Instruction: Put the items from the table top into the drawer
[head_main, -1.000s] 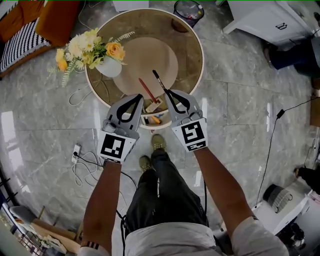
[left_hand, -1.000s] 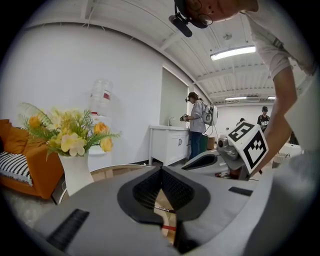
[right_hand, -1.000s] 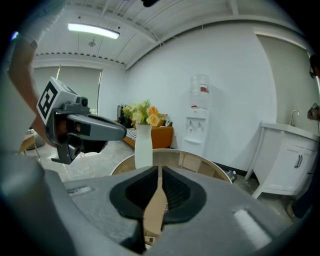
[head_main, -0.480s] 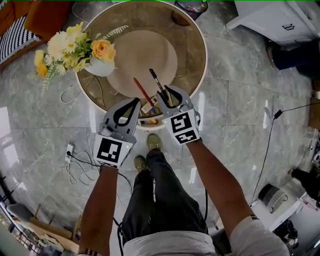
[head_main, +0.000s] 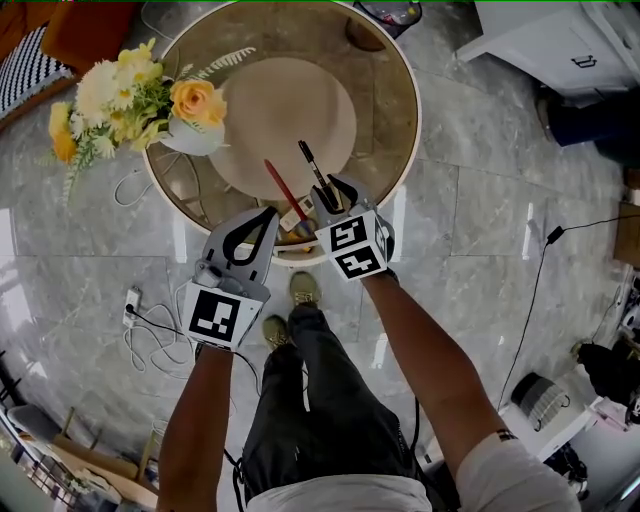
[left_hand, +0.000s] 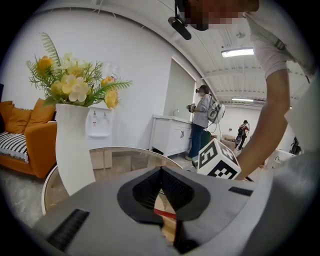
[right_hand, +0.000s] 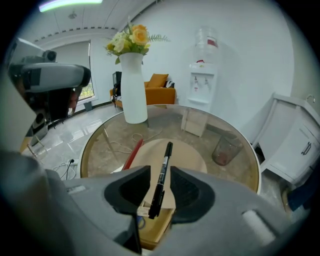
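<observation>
Step in hand: release of the black pen into the drawer.

- Right hand-held gripper: jaws spread wide and have just been opening. The pen stands between them with a gap on either side, so the pads no longer press on it.
- Pen position: lower end over the open drawer at the near edge of the round glass worktop, upper end slanting up and away over the rim. Whether the tip already rests on the drawer floor I cannot tell.
- Left hand-held gripper: jaws pressed together, nothing visible between the tips. It sits low beside the drawer's left side.
- Red pen: lies just left of the black one at much the same slant. Its lower end seems to be in the drawer.

Pen's look: slim, straight, black barrel with a pocket clip and a patch of pale print. Probably light and rigid, and likely to tip or roll once free.

Next move, as I judge it: draw the right jaws back and up without snagging the pen, so it settles wholly inside (both pens stick out past the rim, which may foul closing). The head view shows little else loose on the glass apart from the vase of flowers, so the task looks near its end.
</observation>
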